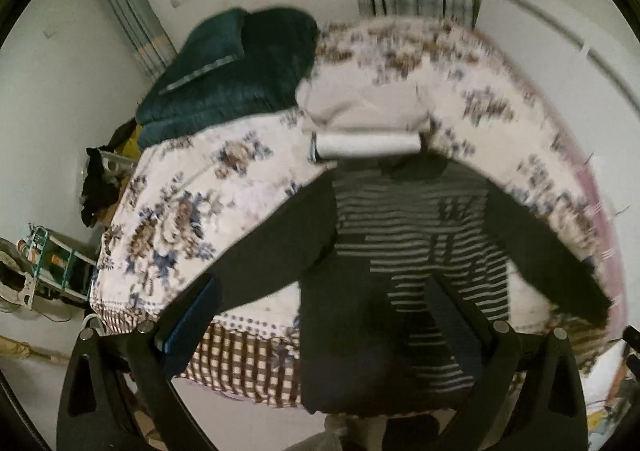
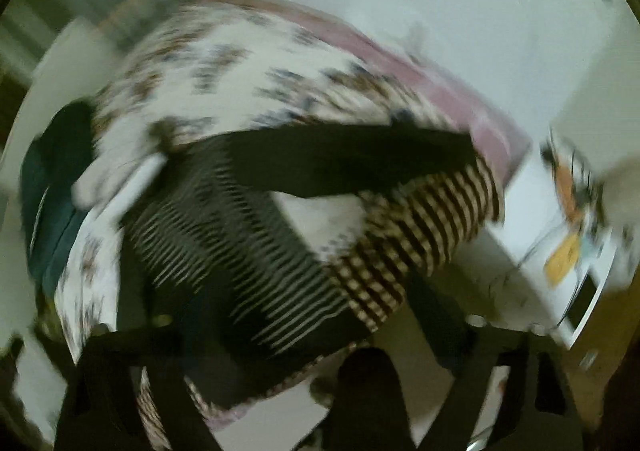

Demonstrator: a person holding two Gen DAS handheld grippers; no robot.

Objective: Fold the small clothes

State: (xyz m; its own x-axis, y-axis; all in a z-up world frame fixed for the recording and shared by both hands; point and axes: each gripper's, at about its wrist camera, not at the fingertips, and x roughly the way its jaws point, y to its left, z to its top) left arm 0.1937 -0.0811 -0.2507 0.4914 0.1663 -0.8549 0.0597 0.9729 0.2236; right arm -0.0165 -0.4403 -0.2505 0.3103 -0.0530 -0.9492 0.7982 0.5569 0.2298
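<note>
The left tongs (image 1: 316, 327) are held wide above the near hem of the striped shirt (image 1: 420, 235), nothing between the fingers. The right tongs (image 2: 316, 347) are also seen spread and empty, though blur hides detail. The shirt is laid flat on the floral bedspread (image 1: 192, 211), sleeves out, hem at the bed's edge. If only one layer is pinched, or bedspread is caught too, the fold could be dragged crooked; the shirt might slide off.

Floral bed (image 1: 180, 211) w/ striped top (image 1: 420, 219), teal blanket (image 1: 224, 67).
</note>
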